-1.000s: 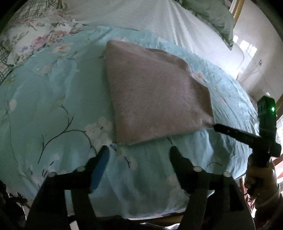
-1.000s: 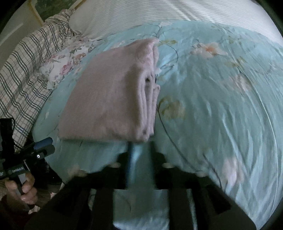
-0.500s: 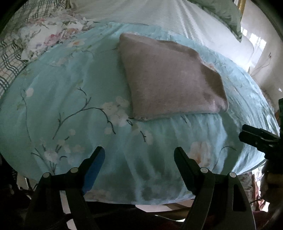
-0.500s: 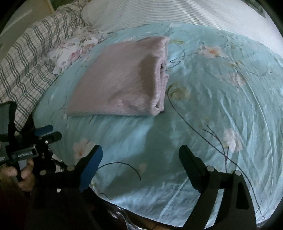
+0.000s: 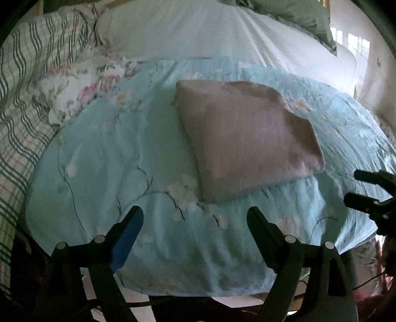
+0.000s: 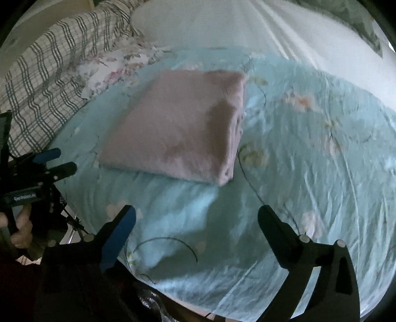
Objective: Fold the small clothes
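A pinkish-mauve garment [image 5: 245, 138] lies folded into a flat rectangle on the light blue floral sheet [image 5: 118, 153]; it also shows in the right wrist view [image 6: 183, 126], with its stacked folded edges on the right side. My left gripper [image 5: 195, 218] is open and empty, held above the sheet's near edge, short of the garment. My right gripper [image 6: 196, 218] is open and empty, also back from the garment. Each gripper shows at the edge of the other's view: the right one [image 5: 371, 188] and the left one [image 6: 49, 161].
A green-and-white plaid blanket [image 5: 22, 104] and a floral cloth [image 5: 79, 89] lie at the left. White striped bedding [image 5: 198, 32] and a green pillow [image 5: 297, 17] are at the back. The bed's near edge [image 5: 198, 289] drops off just below the grippers.
My right gripper opened and let go of the garment's corner, then drew back. My left gripper also pulled back from the garment. The garment now lies flat on the sheet.
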The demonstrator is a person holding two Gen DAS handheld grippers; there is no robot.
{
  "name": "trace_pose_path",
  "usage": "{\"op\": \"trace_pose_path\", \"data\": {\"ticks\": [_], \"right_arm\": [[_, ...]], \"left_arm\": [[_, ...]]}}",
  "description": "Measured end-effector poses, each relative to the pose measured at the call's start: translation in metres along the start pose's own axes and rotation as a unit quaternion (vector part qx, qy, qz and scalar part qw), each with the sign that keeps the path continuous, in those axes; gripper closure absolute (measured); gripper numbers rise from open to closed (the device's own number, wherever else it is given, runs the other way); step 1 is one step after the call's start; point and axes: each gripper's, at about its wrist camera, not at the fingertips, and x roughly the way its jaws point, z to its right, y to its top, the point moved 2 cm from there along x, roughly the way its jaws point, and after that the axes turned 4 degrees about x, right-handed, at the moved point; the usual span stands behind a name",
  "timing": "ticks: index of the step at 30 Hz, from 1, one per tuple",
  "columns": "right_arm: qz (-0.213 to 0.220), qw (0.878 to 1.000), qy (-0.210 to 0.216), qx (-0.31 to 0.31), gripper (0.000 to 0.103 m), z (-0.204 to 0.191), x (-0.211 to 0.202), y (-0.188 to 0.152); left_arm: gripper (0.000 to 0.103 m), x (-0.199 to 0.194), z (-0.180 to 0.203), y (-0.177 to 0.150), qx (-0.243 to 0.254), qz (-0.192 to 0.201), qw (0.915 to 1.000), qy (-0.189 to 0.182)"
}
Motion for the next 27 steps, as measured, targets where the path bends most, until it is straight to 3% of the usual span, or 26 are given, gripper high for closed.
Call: {"op": "trace_pose_path", "data": {"ticks": [5,12,27], "right_arm": [[-0.009,1.0,0.001,0.0,0.002,0.0,0.012,0.002],[-0.025,1.0,0.011,-0.005,0.002,-0.003,0.024,0.004],[-0.015,1.0,0.012,-0.024,0.001,-0.005,0.032,0.046]], "left_arm": [[0.011,0.018,0.007,0.003,0.011,-0.014,0.9998,0.012],[0.011,0.028,0.006,0.009,-0.002,-0.023,0.9997,-0.002],[0.011,0.037,0.005,0.045,0.008,-0.03,0.9991,0.029]]}}
